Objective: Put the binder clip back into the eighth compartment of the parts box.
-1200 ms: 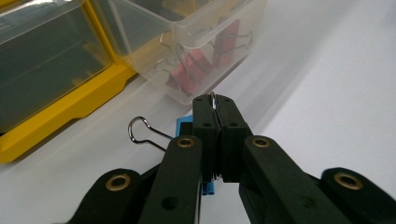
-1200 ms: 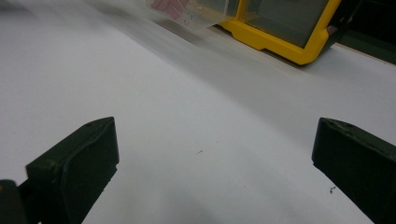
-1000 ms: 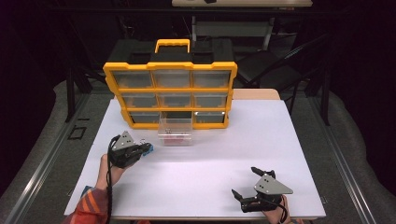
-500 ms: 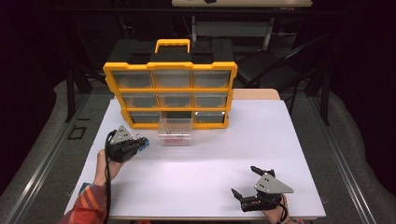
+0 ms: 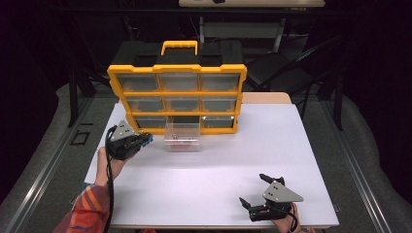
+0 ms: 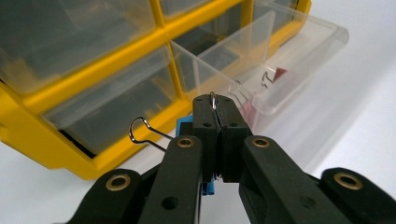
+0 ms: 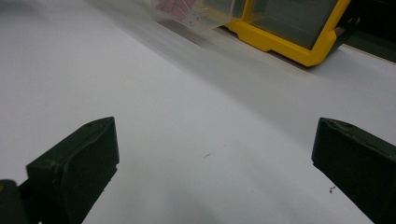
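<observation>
My left gripper (image 5: 141, 141) (image 6: 217, 109) hovers left of a clear plastic drawer (image 5: 182, 137) (image 6: 289, 56) and is shut on a blue binder clip (image 5: 148, 140) (image 6: 185, 126). One of the clip's wire handles (image 6: 142, 131) sticks out to the left, and another peeks above the jaw tips. The drawer is pulled out of the bottom row of a yellow organizer (image 5: 177, 92) (image 6: 60, 112) and holds red pieces (image 5: 182, 144) (image 6: 280, 73). Near the table's front edge, my right gripper (image 5: 252, 190) (image 7: 215, 158) is open over bare white table, with nothing between its jaws.
The organizer stands upright at the back of the white table (image 5: 233, 155), with a yellow handle (image 5: 179, 46) on top and several closed clear drawers. Its lower corner (image 7: 299, 42) and the pulled-out drawer (image 7: 196, 11) lie far ahead of the right gripper. Dark floor surrounds the table.
My left gripper has risen with the blue clip and come closer to the organizer and the pulled-out drawer. The right gripper has stayed put.
</observation>
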A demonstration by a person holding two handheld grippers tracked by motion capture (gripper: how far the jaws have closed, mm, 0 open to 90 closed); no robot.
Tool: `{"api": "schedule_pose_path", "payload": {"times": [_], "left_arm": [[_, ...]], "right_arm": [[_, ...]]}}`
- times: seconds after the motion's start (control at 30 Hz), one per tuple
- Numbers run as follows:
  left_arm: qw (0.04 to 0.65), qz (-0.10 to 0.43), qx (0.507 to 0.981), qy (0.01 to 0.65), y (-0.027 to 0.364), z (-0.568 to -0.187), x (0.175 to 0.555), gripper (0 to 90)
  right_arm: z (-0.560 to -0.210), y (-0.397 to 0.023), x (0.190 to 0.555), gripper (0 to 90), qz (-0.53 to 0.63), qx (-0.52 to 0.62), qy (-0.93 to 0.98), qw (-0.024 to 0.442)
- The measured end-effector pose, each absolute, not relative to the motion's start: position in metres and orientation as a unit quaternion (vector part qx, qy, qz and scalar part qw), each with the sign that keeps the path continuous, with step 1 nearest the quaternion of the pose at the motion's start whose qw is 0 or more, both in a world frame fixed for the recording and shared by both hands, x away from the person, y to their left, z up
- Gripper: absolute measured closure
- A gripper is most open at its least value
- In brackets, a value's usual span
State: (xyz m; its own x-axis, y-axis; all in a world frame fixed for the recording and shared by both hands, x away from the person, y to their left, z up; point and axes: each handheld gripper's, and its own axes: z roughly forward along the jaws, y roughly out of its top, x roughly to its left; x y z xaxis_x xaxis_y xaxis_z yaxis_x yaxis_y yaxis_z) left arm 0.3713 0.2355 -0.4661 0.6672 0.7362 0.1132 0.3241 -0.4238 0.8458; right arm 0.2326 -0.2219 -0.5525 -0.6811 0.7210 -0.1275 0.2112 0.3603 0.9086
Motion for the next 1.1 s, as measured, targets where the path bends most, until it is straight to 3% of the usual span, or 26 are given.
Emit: {"api": "schedule_pose_path", "payload": {"times": [0.43, 0.77, 0.8, 0.97, 1.07, 1.1], "left_arm": [[0.450, 0.253, 0.805, 0.293, 0.196, -0.428, 0.388, 88.3], [0.443, 0.229, 0.823, 0.272, 0.154, -0.442, 0.402, 88.0], [0.444, 0.222, 0.823, 0.276, 0.153, -0.444, 0.404, 85.2], [0.449, 0.221, 0.811, 0.303, 0.158, -0.449, 0.400, 36.7], [0.460, 0.226, 0.801, 0.309, 0.171, -0.449, 0.388, 17.0], [0.463, 0.229, 0.798, 0.311, 0.175, -0.450, 0.383, 15.2]], "right_arm": [[-0.551, -0.222, 0.233, 0.2, 0.481, 0.297, 0.781, 0.265], [-0.551, -0.224, 0.233, 0.2, 0.482, 0.298, 0.781, 0.264], [-0.551, -0.224, 0.233, 0.2, 0.481, 0.297, 0.781, 0.264], [-0.551, -0.225, 0.232, 0.2, 0.484, 0.298, 0.779, 0.265], [-0.551, -0.226, 0.232, 0.2, 0.484, 0.300, 0.778, 0.265], [-0.551, -0.225, 0.232, 0.2, 0.484, 0.299, 0.779, 0.265]]}}
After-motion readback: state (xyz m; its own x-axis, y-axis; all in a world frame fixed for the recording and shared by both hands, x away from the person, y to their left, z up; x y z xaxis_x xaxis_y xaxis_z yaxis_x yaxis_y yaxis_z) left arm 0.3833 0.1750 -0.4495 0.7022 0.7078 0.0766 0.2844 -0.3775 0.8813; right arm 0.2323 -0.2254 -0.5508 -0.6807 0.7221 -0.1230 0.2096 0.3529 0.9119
